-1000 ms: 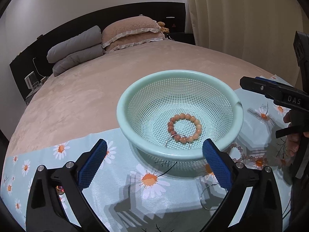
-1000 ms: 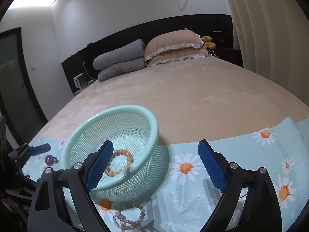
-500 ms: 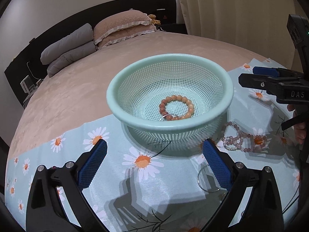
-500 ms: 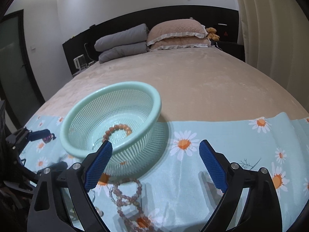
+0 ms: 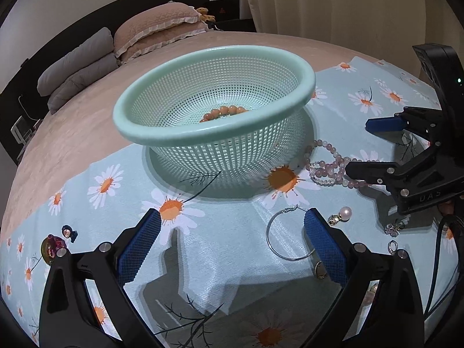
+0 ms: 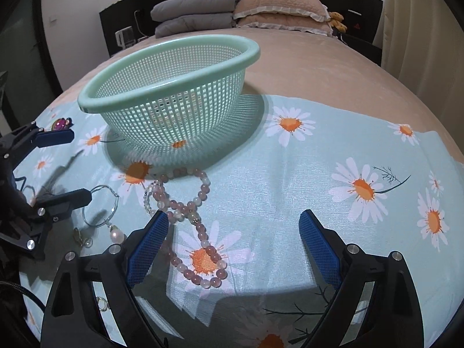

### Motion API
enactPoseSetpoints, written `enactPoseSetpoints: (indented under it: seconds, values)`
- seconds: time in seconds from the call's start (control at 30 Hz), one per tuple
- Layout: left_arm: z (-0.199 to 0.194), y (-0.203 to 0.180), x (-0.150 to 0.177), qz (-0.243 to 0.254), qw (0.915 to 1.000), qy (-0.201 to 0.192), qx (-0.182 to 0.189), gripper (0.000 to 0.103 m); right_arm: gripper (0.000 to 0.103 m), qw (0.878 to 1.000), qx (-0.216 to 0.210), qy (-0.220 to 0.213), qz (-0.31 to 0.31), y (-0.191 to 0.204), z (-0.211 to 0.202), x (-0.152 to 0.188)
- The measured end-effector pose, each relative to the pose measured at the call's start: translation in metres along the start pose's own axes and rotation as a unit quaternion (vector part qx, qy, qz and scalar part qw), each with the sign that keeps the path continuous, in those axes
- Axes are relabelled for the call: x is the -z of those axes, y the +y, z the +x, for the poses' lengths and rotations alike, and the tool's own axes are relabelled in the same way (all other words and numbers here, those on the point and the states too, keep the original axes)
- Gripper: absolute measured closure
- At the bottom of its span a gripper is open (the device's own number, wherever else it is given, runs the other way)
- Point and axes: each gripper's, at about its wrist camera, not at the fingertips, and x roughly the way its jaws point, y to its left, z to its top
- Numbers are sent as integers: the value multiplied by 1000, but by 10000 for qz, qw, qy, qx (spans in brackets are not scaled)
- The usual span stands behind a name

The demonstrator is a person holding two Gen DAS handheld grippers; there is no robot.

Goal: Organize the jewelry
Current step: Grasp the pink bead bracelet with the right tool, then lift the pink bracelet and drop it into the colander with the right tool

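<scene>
Bedroom setting: a bed (image 5: 87, 133) with a daisy-print cloth (image 6: 319, 174) spread over its near end, pillows (image 6: 278, 8) at the far headboard. All positions below are relative to the green mesh basket (image 5: 214, 133), which stands on the cloth.

Inside the basket: one orange bead bracelet (image 5: 223, 111), partly hidden by the near rim. Whether anything else lies in there cannot be told from these views.

Outside the basket, on the cloth:
- pink bead necklace (image 6: 185, 220), looped, one end touching the basket's base on the side facing the right tool.
- thin hoop earring (image 5: 285, 233), near the basket's front, just beside the left tool's right finger.
- pearl earring (image 5: 342, 214), a little farther out than the hoop.
- several small pieces (image 5: 393, 229) farther still from the basket; too small to identify.
- a small purple piece (image 5: 52, 246) and a tiny dark one (image 5: 69, 232), well apart from the basket on its opposite side.

Left tool (image 5: 232, 246): spread wide, holding nothing, low over the cloth in front of the basket.
Right tool (image 6: 232, 246): spread wide, holding nothing — the necklace lies between and just ahead of its fingers.

Progress, as a judgement: early. One item visibly sorted; most still out. Necklace looks the likeliest next pick for the right tool, hoop for the left.
</scene>
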Motion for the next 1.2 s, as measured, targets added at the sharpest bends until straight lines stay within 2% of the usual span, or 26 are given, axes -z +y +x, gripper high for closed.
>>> enactPoseSetpoints:
  seconds: [0.03, 0.17, 0.37, 0.43, 0.5, 0.53, 0.57, 0.6, 0.67, 0.93, 1.2]
  values:
    - [2, -1, 1, 18, 10000, 35, 28, 10, 16, 10000, -26, 6, -54, 2, 0, 0]
    - [15, -2, 5, 19, 9996, 231, 134, 30, 15, 9995, 108, 63, -286, 13, 5, 4]
    - [16, -3, 6, 32, 9992, 226, 342, 43, 17, 9993, 116, 67, -360, 17, 7, 6]
    - [15, -7, 6, 109, 9986, 205, 465, 54, 31, 9989, -40, 31, -474, 22, 5, 4]
    - [15, -12, 7, 215, 9977, 207, 606, 74, 54, 9976, -193, 14, -664, 31, 5, 4]
    - [15, -15, 7, 260, 9969, 209, 716, 81, 61, 9966, -319, 15, -759, 35, 4, 5]
    - [15, -18, 7, 310, 9961, 210, 801, 93, 74, 9957, -438, 25, -820, 38, 4, 5]
    - [15, -21, 7, 379, 9955, 214, 836, 99, 83, 9948, -529, 36, -868, 40, 4, 6]
    - [15, -25, 8, 464, 9955, 214, 803, 100, 95, 9939, -660, 40, -887, 42, 4, 6]
    - [11, -21, 6, 378, 9953, 185, 869, 101, 95, 9938, -789, -129, -769, 37, -8, 3]
    - [-2, -17, 4, 380, 9957, 70, 845, 101, 95, 9938, -539, -511, -825, 33, -43, -2]
